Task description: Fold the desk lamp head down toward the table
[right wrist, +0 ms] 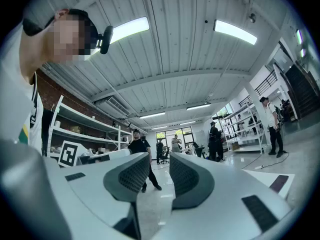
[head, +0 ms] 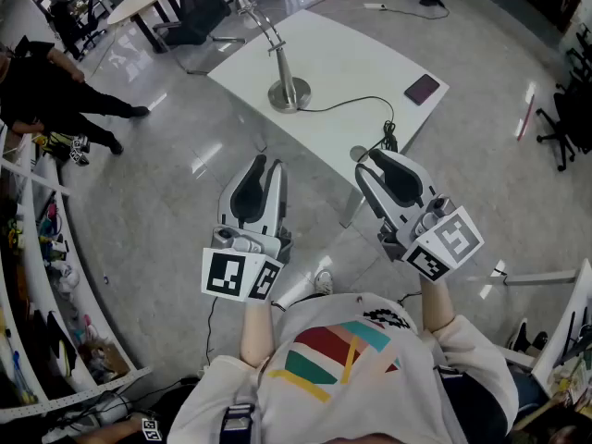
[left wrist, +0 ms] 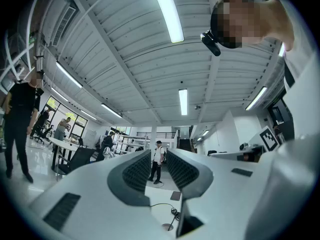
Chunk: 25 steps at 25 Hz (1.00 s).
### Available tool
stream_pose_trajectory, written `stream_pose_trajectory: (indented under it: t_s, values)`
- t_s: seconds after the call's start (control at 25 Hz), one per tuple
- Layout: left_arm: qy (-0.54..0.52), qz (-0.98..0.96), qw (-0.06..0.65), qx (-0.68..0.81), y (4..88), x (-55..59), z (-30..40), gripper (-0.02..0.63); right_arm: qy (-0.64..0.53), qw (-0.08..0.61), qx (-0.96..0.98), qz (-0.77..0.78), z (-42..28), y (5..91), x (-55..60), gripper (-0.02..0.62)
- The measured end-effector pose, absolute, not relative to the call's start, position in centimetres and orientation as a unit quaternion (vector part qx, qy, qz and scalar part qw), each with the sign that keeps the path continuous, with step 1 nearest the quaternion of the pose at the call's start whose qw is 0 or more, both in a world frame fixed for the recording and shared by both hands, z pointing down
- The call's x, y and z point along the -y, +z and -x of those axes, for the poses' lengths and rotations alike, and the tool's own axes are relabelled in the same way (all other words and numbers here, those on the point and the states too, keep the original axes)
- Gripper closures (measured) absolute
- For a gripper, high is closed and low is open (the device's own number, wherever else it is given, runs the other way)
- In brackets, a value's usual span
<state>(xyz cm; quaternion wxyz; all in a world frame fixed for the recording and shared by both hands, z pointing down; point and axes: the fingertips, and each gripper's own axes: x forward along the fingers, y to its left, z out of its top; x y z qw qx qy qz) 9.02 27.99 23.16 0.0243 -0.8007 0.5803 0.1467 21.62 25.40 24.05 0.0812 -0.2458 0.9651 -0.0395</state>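
The desk lamp stands on the white table (head: 351, 72), with its round metal base (head: 289, 95) near the left edge. Its slim arm leans up and left to the small lamp head (head: 244, 4). A black cable (head: 356, 103) runs from the base to the table's near edge. My left gripper (head: 268, 166) is held over the floor short of the table, open and empty. My right gripper (head: 372, 159) hovers by the table's near corner, also open and empty. In the left gripper view the lamp base (left wrist: 167, 227) shows low between the jaws of the left gripper (left wrist: 159, 170). The right gripper (right wrist: 160, 176) faces the room.
A dark flat case (head: 423, 89) lies at the table's right end. A person in black (head: 51, 86) stands at the left near shelving (head: 37, 276). Office chairs (head: 199, 12) and another table stand behind. More people stand far off (left wrist: 157, 160).
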Motion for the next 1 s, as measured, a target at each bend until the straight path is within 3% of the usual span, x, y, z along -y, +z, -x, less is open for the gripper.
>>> stream_pose_trajectory:
  t_s: [0.72, 1.0]
  values:
    - [0.123, 0.798, -0.029, -0.59, 29.1, -19.4, -0.6, 0.482, -0.099, 0.053, -0.959, 0.26, -14.0, 29.5, -16.6, 0.485]
    - [0.079, 0.806, 0.031, -0.587, 29.5, -8.6, 3.7, 0.482, -0.13, 0.053, -0.955, 0.263, -8.7, 32.7, -2.7, 0.486]
